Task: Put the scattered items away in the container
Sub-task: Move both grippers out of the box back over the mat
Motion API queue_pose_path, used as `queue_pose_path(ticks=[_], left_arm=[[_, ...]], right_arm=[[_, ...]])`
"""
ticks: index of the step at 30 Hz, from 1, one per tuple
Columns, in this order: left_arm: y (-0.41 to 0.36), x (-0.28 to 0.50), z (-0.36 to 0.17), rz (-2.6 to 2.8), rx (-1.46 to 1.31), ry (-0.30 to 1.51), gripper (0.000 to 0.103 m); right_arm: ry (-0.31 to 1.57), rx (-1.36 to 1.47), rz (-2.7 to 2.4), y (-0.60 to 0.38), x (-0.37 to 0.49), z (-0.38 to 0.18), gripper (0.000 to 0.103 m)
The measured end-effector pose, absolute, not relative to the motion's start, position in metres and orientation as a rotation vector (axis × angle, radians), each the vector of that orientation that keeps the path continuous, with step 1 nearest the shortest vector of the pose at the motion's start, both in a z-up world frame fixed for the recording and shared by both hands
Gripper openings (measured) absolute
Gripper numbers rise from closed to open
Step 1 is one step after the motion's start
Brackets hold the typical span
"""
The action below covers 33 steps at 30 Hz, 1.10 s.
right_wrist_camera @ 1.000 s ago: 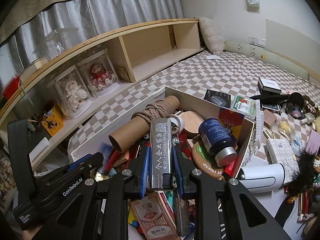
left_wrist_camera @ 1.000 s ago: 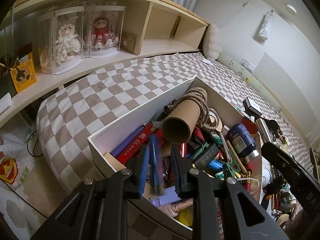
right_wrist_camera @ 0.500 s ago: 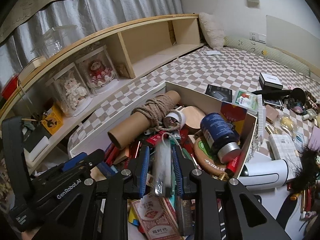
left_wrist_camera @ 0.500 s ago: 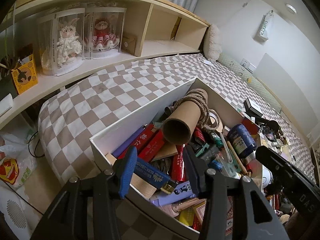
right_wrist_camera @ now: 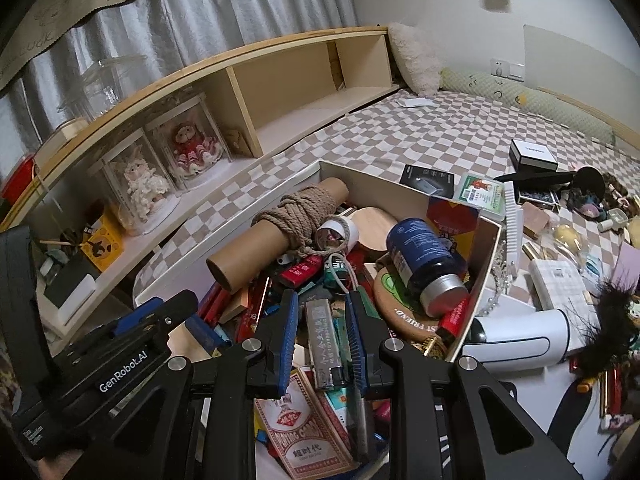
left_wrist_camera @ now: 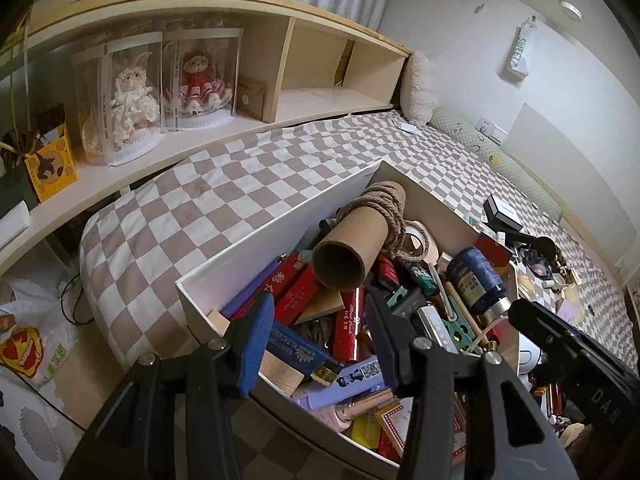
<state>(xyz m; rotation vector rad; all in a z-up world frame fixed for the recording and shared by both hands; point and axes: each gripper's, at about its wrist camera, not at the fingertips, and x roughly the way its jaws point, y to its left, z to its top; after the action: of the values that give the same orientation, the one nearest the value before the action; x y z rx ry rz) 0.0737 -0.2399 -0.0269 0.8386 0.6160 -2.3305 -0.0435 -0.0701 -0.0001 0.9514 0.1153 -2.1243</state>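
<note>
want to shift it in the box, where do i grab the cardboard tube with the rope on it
Grip the bare section of the cardboard tube between its open end and the rope, from above, fingers across its width. It lies on top of the pile, so that section is exposed.

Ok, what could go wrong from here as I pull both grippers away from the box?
1. The box is heaped. The rope-wrapped cardboard tube lies tilted on top of the pile and could roll if bumped.
2. The silver lighter lies between the right gripper's jaws, apparently loose. A careless lift might snag it.
3. The left gripper, jaws open, hangs close beside the right one, so they could collide.
</note>
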Motion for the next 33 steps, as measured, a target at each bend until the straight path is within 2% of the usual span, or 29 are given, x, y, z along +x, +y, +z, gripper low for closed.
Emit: queue_pose_path(ticks=[3, 6, 7, 9, 10, 11, 15, 16, 19, 33], left_arm=[[-0.237, 0.074, -0.023, -2.337, 0.832, 0.600, 0.050], [-0.232, 0.074, -0.019, -2.345, 0.816, 0.576, 0.067], [-0.231, 0.075, -0.018, -2.347, 0.810, 0.564, 0.070], [-0.228, 0.074, -0.016, -2.347, 0.802, 0.547, 0.077], [-0.227, 0.074, -0.015, -2.348, 0.799, 0.543, 0.083], [-0.226, 0.075, -0.014, -2.349, 0.794, 0.539, 0.085], [-0.222, 0.075, -0.012, -2.348, 0.793, 0.516, 0.097], [-0.222, 0.075, -0.011, -2.348, 0.794, 0.511, 0.099], [-0.219, 0.074, -0.010, -2.347, 0.795, 0.493, 0.102], [-0.191, 0.064, -0.004, -2.414, 0.822, 0.388, 0.102]], right_arm=[[0.107, 0.940, -2.143, -0.064, -0.044, 0.003, 0.024], [0.092, 0.929, -2.159, -0.058, -0.046, 0.005, 0.024], [0.091, 0.928, -2.165, -0.057, -0.046, 0.006, 0.025], [0.093, 0.924, -2.192, -0.053, -0.047, 0.006, 0.056], [0.088, 0.911, -2.216, -0.050, -0.046, 0.006, 0.088], [0.083, 0.898, -2.241, -0.047, -0.045, 0.007, 0.094], [0.064, 0.902, -2.275, -0.038, -0.049, 0.005, 0.097], [0.045, 0.924, -2.265, -0.035, -0.051, 0.004, 0.103], [0.000, 0.957, -2.260, -0.027, -0.058, 0.000, 0.103], [-0.029, 0.970, -2.325, 0.007, -0.062, 0.004, 0.103]])
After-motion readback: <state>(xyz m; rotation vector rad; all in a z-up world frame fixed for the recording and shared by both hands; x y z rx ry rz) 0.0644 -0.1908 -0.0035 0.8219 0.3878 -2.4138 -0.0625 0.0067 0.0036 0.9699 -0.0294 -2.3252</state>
